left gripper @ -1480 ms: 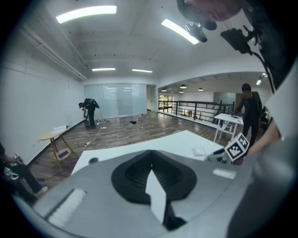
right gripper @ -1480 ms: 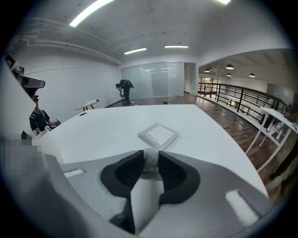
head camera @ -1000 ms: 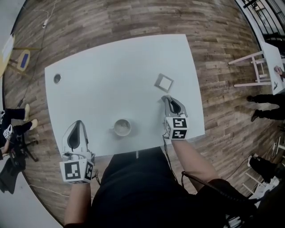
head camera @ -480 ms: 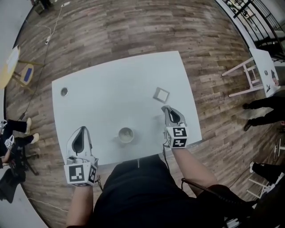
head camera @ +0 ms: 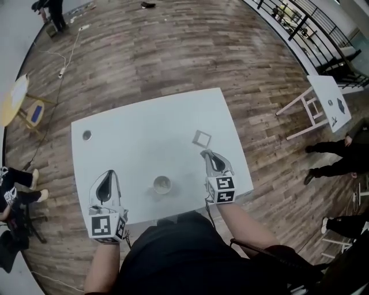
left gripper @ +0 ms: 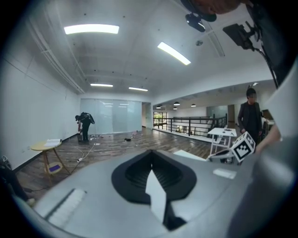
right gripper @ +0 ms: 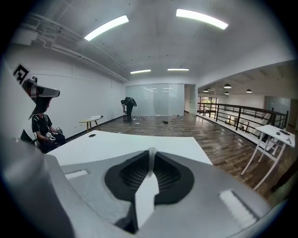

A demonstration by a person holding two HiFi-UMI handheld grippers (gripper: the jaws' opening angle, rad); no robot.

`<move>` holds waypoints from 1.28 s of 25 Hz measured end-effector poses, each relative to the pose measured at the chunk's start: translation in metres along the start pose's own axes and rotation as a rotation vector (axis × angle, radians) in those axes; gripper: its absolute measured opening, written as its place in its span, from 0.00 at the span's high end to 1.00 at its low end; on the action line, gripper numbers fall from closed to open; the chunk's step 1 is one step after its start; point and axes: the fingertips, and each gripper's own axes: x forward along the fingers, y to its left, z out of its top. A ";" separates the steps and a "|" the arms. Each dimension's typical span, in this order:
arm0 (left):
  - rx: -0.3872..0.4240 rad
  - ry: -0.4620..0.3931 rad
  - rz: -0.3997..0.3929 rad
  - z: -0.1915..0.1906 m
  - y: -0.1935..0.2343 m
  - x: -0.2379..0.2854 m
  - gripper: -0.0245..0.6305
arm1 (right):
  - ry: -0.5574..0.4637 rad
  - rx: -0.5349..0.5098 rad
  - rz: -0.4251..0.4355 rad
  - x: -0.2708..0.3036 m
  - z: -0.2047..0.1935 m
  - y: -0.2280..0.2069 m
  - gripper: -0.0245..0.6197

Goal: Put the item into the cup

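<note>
Cup (head camera: 162, 185) stands upright on the white surface (head camera: 144, 144), between the two claws. It is right of the left claw (head camera: 109, 172), and left of the right claw (head camera: 204, 153) and a bit nearer the person. It touches neither. The inside looks pale, and the head view doesn't show whether anything is in it.

Left claw: in the left gripper view the jaws are pressed together with nothing between them. It points out over the near-left part of the surface.

Right claw: same in the right gripper view, jaws pressed together and nothing visible between. It is near the surface's right edge.

A flat square piece (head camera: 201, 137) with a pale rim and grey centre lies on the surface just ahead of the right claw's tip, apart from it.

A small dark round spot (head camera: 86, 135) sits near the far-left corner, well ahead of the left claw.

The surface stands on a wood plank floor (head camera: 173, 52).
- A white stand (head camera: 323, 98) on pale legs is well off to the right of the right claw.
- A round yellow table (head camera: 12, 99) is well off to the left of the left claw.
- A person (head camera: 55, 11) stands far ahead by the wall.
- Another person's legs (head camera: 331, 158) show at the right.
</note>
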 end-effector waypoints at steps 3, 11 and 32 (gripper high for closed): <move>0.000 -0.023 -0.013 0.004 -0.001 0.001 0.95 | -0.030 -0.002 -0.010 -0.005 0.013 -0.001 0.92; 0.004 -0.091 -0.040 0.021 -0.006 0.007 0.95 | -0.119 0.002 -0.039 -0.025 0.049 -0.009 0.92; -0.005 -0.122 -0.020 0.028 -0.003 -0.015 0.95 | -0.148 -0.069 0.048 -0.043 0.065 0.029 0.92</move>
